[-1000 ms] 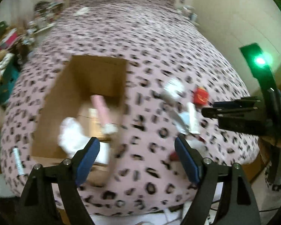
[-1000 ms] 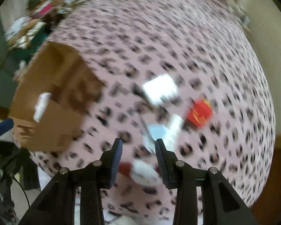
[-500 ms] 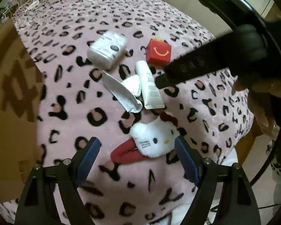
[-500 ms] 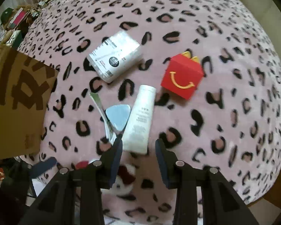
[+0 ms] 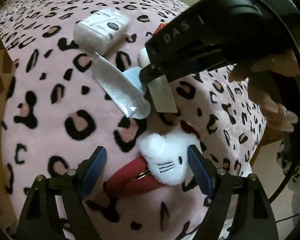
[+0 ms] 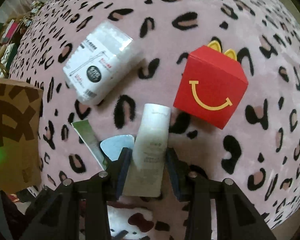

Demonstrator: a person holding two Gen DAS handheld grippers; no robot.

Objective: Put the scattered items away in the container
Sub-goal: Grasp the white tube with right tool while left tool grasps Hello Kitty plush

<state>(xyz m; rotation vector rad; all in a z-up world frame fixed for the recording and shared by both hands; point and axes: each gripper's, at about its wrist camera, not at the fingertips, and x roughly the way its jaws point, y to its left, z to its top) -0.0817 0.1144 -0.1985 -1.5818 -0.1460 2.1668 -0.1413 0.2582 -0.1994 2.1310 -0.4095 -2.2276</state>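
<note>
On the pink leopard-print bed lie a white cat plush with red legs (image 5: 168, 160), a white tube (image 6: 150, 150), a flat silver sachet (image 5: 118, 88), a pale blue pad (image 6: 117, 145), a white wrapped pack (image 6: 102, 64) and a red smile box (image 6: 210, 92). My left gripper (image 5: 146, 168) is open, its jaws on either side of the plush. My right gripper (image 6: 148, 166) has its jaws around the white tube, close to its sides; it also shows in the left wrist view (image 5: 150, 74). The cardboard box (image 6: 12, 132) stands at the left.
The bed edge drops off just behind the plush (image 6: 130, 226). Cluttered shelves (image 6: 6, 34) stand beyond the bed at far left. The person's hand (image 5: 270, 92) holds the right gripper at the right.
Both grippers moved away from the cardboard box, down and closer to the items. The left now straddles the plush; the right has reached around the white tube.
</note>
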